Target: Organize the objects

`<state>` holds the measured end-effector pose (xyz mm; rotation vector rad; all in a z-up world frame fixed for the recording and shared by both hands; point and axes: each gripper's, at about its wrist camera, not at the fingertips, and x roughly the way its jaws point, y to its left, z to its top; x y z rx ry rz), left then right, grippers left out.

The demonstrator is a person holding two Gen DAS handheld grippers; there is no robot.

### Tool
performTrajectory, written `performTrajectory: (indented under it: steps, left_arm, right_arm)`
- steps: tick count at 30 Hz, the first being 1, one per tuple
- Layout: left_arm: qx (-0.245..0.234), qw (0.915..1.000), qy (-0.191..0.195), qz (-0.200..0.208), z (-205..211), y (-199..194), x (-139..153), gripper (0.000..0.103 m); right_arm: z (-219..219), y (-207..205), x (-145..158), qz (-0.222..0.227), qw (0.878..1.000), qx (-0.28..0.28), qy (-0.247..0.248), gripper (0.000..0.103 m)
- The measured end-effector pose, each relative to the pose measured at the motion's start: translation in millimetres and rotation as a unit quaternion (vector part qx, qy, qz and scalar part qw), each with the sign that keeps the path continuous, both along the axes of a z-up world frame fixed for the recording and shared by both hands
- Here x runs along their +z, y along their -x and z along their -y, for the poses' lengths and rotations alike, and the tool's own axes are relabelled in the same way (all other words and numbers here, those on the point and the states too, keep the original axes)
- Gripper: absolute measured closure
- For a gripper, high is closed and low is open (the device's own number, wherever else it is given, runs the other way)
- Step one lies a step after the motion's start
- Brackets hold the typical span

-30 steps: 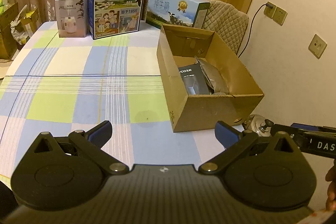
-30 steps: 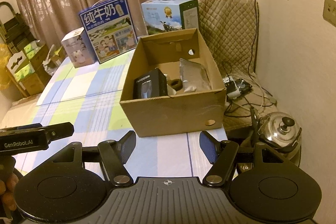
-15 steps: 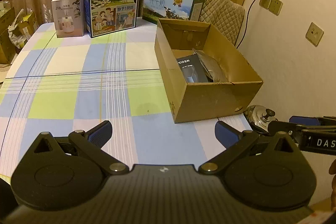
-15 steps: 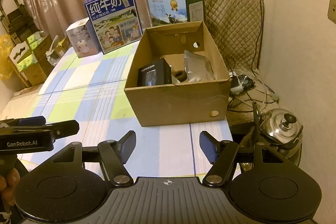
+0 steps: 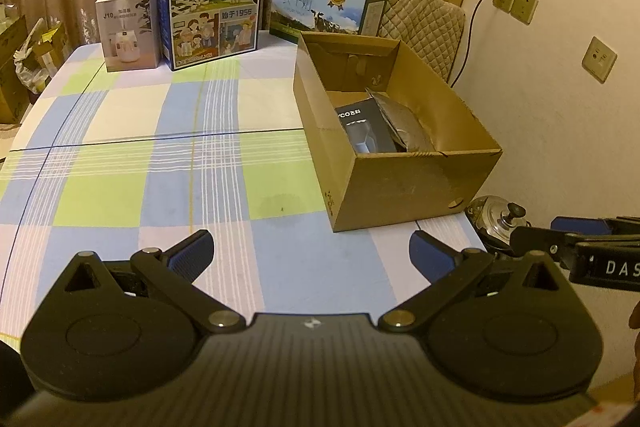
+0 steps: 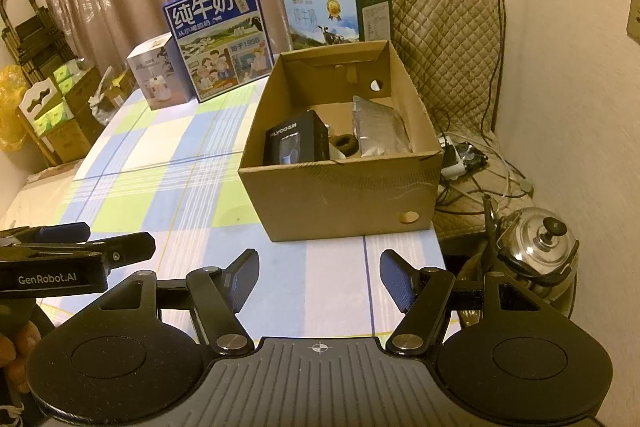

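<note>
Surface [image 5: 132, 155] first: a checked cloth, flat, bare across the near and middle part. Going left to right along the far edge, a white appliance box [image 5: 127, 29], a tall blue milk carton [image 5: 211, 3] with a carry handle on top, and a lower light-blue milk carton [image 5: 326, 5] are seen standing upright. Both cartons are judged heavy and stiff; the handle would be the natural hold, the printed faces likely slick.

Further right, an open cardboard box [image 6: 340, 203] sits at the right edge of the surface. Inside, a black box [image 6: 298, 143] leans at the left, a dark ring-shaped item [image 6: 343, 143] lies in the middle, and a silver foil pouch [image 6: 378, 129] rests at the right. The black box is judged light and rigid, best pinched across its narrow sides. The pouch is soft, crinkly and slippery, so a top seam would be preferred. The cardboard walls are thin and would flex if pinched.

Left claw [image 5: 312, 253] is spread wide, holding nothing, above the near surface. Right claw [image 6: 319, 277] is likewise spread and unloaded, in front of the cardboard box.

Room: curtains behind, a quilted chair [image 6: 444, 39] and wall sockets at right, cables and a steel kettle [image 6: 538, 241] down beside the surface, stacked cartons at far left.
</note>
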<state>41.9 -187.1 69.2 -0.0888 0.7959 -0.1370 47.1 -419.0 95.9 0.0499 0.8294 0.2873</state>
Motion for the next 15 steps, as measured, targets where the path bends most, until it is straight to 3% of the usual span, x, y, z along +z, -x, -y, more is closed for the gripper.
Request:
performTrajectory:
  steps: [15]
  left_arm:
    - [-0.003,0.9999,0.009,0.009,-1.9,0.9,2.3,0.001]
  right_arm:
    - [-5.2,-0.1,1.1,0.000,1.000,0.004,-0.001,0.039]
